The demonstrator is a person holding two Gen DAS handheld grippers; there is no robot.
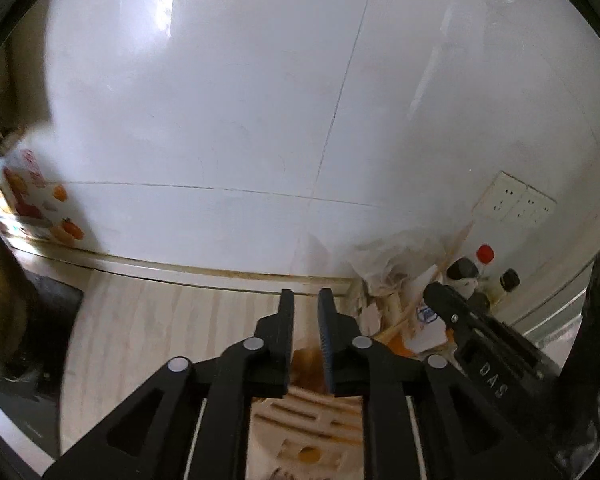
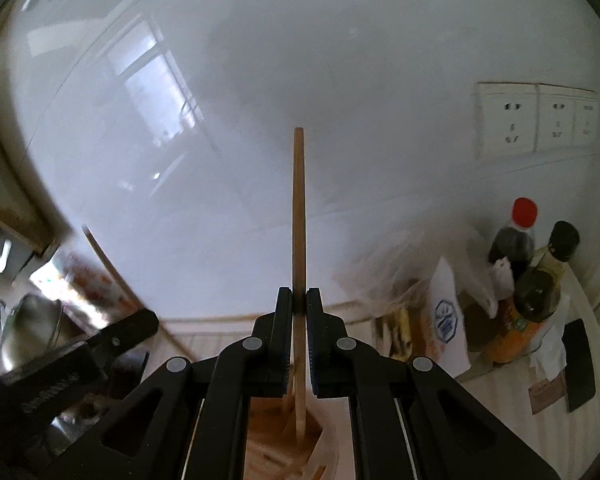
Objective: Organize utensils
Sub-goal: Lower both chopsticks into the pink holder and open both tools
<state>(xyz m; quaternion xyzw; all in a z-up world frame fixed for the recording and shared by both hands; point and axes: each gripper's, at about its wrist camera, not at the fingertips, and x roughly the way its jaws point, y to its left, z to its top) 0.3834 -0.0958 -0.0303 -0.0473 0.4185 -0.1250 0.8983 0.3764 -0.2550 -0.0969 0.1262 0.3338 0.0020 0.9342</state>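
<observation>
My right gripper [image 2: 299, 300] is shut on a wooden chopstick [image 2: 299, 208] that stands upright between its fingers. The stick's lower end goes down into a beige slotted utensil holder [image 2: 320, 456] just under the gripper. My left gripper [image 1: 305, 300] is slightly open and empty, with a narrow gap between its fingers. It hangs over the same beige slotted holder [image 1: 324, 436]. The right gripper shows in the left wrist view [image 1: 472, 328] at the right. The left gripper shows in the right wrist view [image 2: 100, 340] at the left.
A pale wood-grain counter [image 1: 160, 320] runs to a white tiled wall. Wall sockets [image 2: 536, 120], sauce bottles [image 2: 532, 264], a white packet [image 2: 446, 316] and crumpled plastic stand at the right. A metal pot [image 2: 28, 332] and a printed box [image 1: 28, 200] are at the left.
</observation>
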